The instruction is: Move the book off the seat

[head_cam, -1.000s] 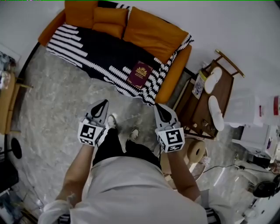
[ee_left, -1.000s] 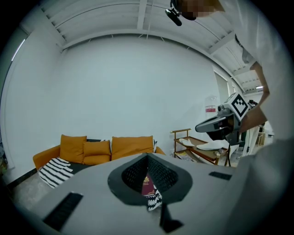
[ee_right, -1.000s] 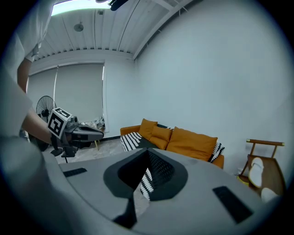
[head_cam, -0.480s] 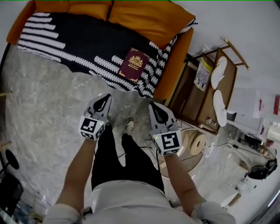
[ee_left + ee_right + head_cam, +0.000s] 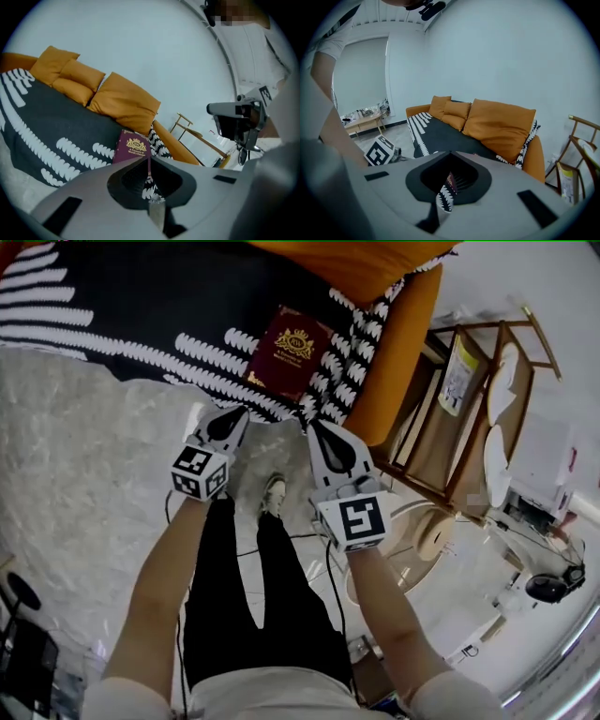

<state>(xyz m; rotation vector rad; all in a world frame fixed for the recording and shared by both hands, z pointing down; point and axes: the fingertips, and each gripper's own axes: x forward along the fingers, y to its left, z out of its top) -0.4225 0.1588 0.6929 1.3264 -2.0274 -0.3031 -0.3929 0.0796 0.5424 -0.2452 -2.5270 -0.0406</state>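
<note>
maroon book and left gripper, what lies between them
Only the black-and-white patterned throw separates the left gripper from the maroon book, as the head view shows.

No word can be read for certain. The book (image 5: 292, 351), at twelve o'clock from the grippers, bears a gold crest over gold lettering (too small to make out). The cubes on the left gripper (image 5: 236, 415) and right gripper (image 5: 316, 430) carry black-and-white square codes.

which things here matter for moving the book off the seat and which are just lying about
For the job: book, throw-covered seat, left gripper, right gripper (both shut, empty).
Just lying about: orange cushions, wooden rack, white slippers on it.
</note>
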